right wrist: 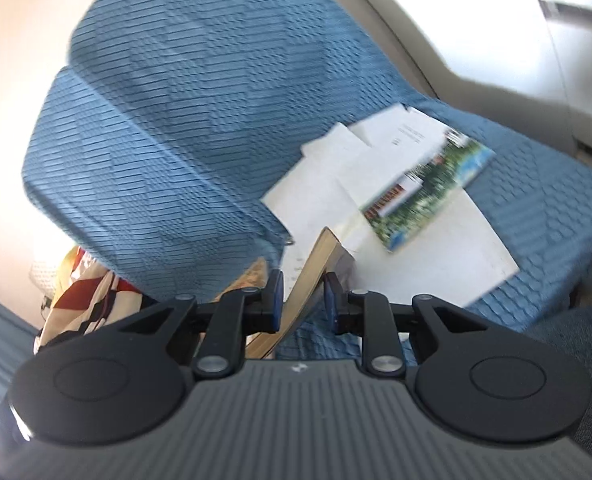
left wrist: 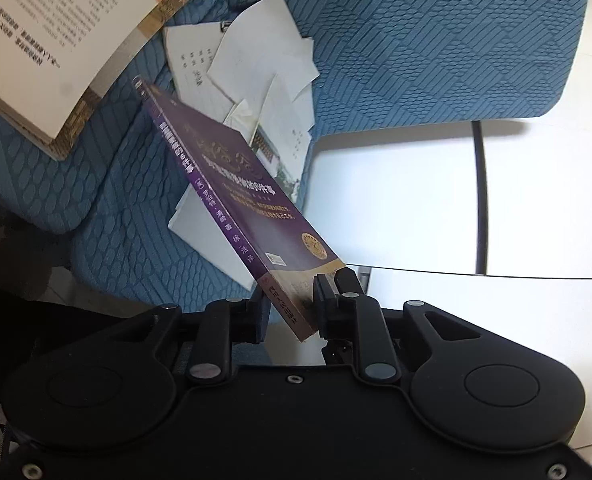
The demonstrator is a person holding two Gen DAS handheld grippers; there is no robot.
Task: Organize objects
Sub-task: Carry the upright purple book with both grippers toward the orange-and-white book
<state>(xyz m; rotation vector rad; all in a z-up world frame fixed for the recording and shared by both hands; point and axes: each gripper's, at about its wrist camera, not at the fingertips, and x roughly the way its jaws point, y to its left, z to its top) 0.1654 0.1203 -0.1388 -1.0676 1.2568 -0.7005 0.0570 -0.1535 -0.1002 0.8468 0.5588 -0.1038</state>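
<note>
Left wrist view, left gripper (left wrist: 296,304) fingers nearly closed, clamping purple book (left wrist: 231,184) above blue sofa (left wrist: 416,40), right gripper (right wrist: 303,296) fingers pinching tan book (right wrist: 316,268).

A purple paperback book (left wrist: 231,196) juts forward from between the fingers of the left gripper (left wrist: 291,312), clamped at its near bottom corner and raised clear above the blue quilted sofa seat (left wrist: 416,40). Behind and below it, loose white paper sheets (left wrist: 263,60) lie piled on the seat, with a photo-covered booklet (left wrist: 283,168) among them. To the upper left, an open cream-paged book with an orange cover flap (left wrist: 55,32) sits higher. In the right wrist view, the right gripper (right wrist: 302,296) holds a tan-edged book (right wrist: 316,264) by its near edge; beyond it, to the right, the same booklet (right wrist: 428,196) lies on the white sheets (right wrist: 436,248)
</note>
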